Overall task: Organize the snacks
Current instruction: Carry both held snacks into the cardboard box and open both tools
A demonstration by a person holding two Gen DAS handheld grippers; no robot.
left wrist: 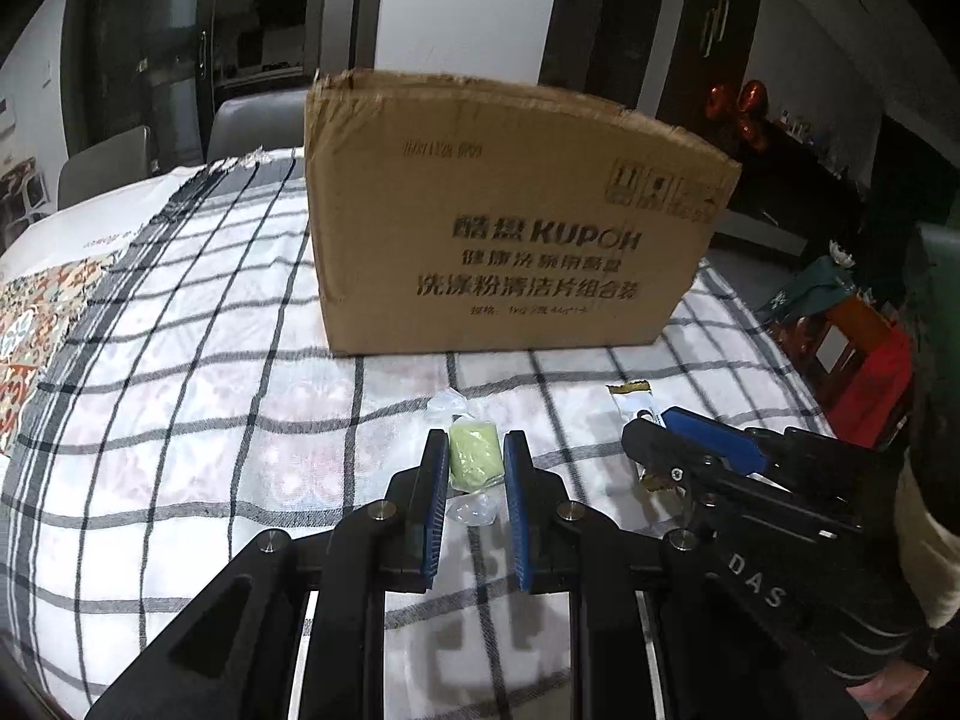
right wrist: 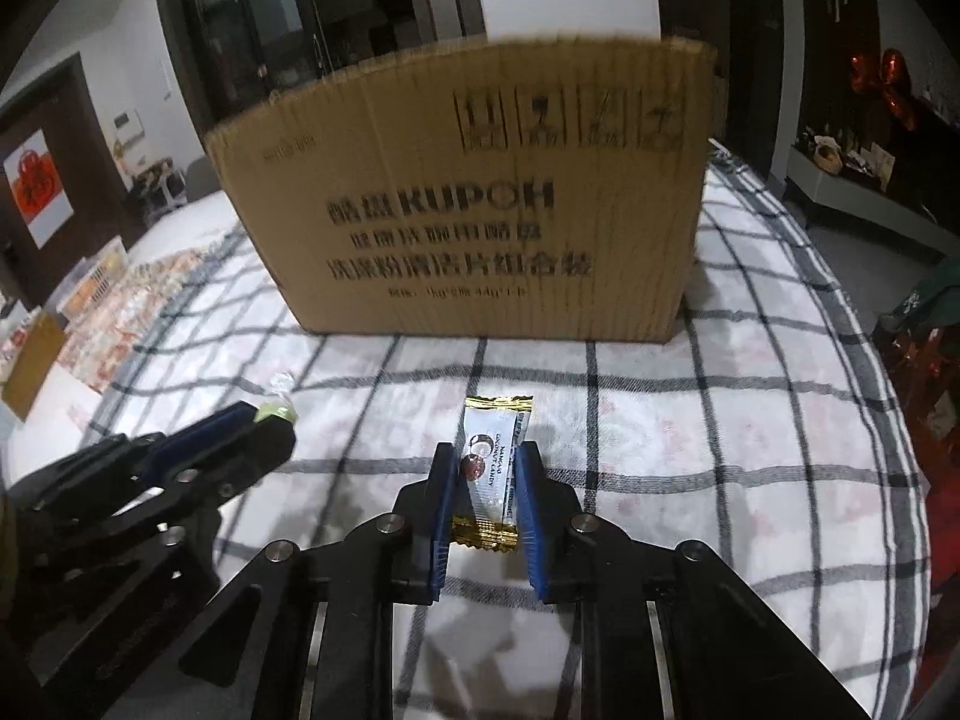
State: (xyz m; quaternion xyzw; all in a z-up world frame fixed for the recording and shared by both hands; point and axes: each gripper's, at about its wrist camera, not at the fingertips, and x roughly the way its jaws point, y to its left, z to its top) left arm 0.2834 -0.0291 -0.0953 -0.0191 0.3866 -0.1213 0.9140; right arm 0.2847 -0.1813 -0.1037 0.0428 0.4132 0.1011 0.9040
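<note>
Left tool (left wrist: 475, 450) clamps a pale-green clear-wrapped candy (left wrist: 474, 457); right tool (right wrist: 486, 468) clamps a gold-edged white candy (right wrist: 489, 468).

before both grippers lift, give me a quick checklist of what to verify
1. Green candy sits between the left gripper fingers: ok.
2. Left pads touching the candy on both sides: cannot tell; a slight gap shows on the right side.
3. White candy packet sits between the right gripper fingers: ok.
4. Right grip firm: cannot tell.
5. Cardboard box stands upright behind both candies on the checked cloth: ok.
6. Box top open: cannot tell from either view.
</note>
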